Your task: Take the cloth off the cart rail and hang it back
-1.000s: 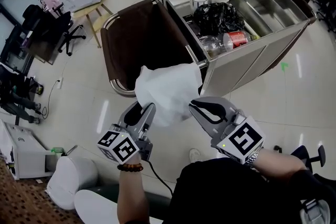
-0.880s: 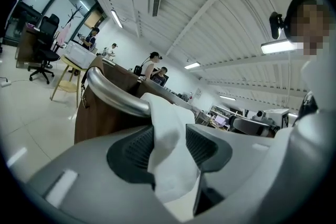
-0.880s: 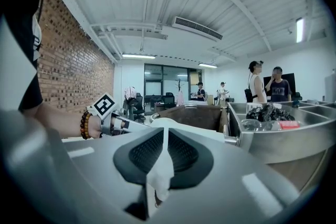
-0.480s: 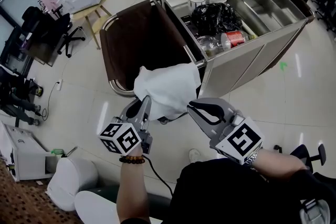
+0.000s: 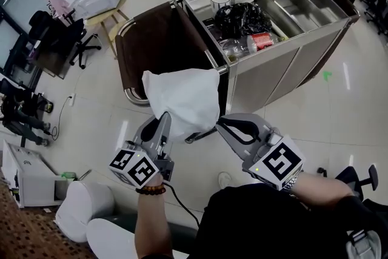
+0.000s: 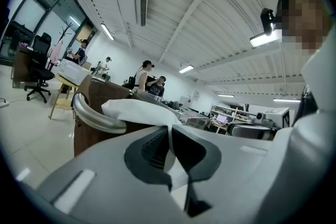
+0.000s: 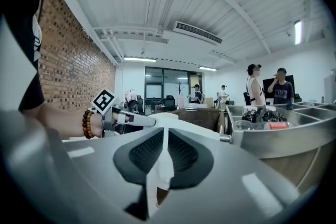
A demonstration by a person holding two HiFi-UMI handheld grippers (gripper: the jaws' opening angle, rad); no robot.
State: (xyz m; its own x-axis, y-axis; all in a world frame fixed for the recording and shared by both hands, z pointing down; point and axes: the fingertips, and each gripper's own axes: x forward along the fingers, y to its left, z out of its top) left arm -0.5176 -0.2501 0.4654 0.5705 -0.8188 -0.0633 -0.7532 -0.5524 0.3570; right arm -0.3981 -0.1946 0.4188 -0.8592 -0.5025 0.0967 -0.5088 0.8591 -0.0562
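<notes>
Head view has the white cloth (image 5: 182, 97) spread between both tools, held up right over the cart rail (image 6: 92, 115) by the corner of the steel cart (image 5: 273, 63); can't tell if it touches the rail. The left tool (image 5: 161, 125) has just closed its jaws on 1 edge, and the right tool (image 5: 229, 125) is clamped on the other. Each has only a thin pinch of fabric. Risky bit: a tug from either hand could pop an edge loose. The slack middle might also snag that corner, or land lopsided and slide off to the floor.
</notes>
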